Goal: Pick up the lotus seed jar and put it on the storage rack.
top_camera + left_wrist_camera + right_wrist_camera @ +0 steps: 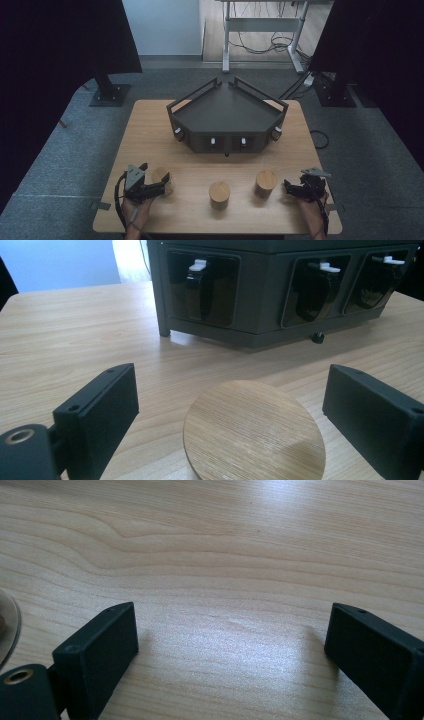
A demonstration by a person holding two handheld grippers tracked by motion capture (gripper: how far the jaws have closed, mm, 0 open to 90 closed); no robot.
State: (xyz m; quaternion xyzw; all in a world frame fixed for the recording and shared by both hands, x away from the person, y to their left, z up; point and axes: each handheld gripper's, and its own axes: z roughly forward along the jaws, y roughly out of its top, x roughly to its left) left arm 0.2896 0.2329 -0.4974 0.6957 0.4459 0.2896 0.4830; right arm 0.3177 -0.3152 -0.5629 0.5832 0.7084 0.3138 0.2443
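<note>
Three short round cylinders of pale wood are seen standing upright in a row along the near edge of the light wooden table [150, 125]. The left wooden cylinder [162, 178] is placed toward the near left corner, the middle one [219, 193] near the centre of the near edge, and the right one [265, 182] toward the near right corner.

The left hand-held gripper [157, 186] is held with its jaws spread wide on either side of the left wooden cylinder, not yet closed on it. In the left gripper view the cylinder's flat grained top [252, 432] is framed between the two black jaws, with clear gaps on both sides; no contact can be made out.

The right hand-held gripper [295, 189] is rested near the near right corner, its jaws likewise parted and nothing held; bare table [225, 580] is shown between them in the right gripper view.

A dark grey angular tray-like box [227, 112] with raised rails and small white-tipped latches along its front is set at the far middle of the table.

The cylinder's axis is vertical and lies directly ahead of the left jaws, so a simple closing is judged to be what the coming move calls for. The left hand is clearly nearer it.
</note>
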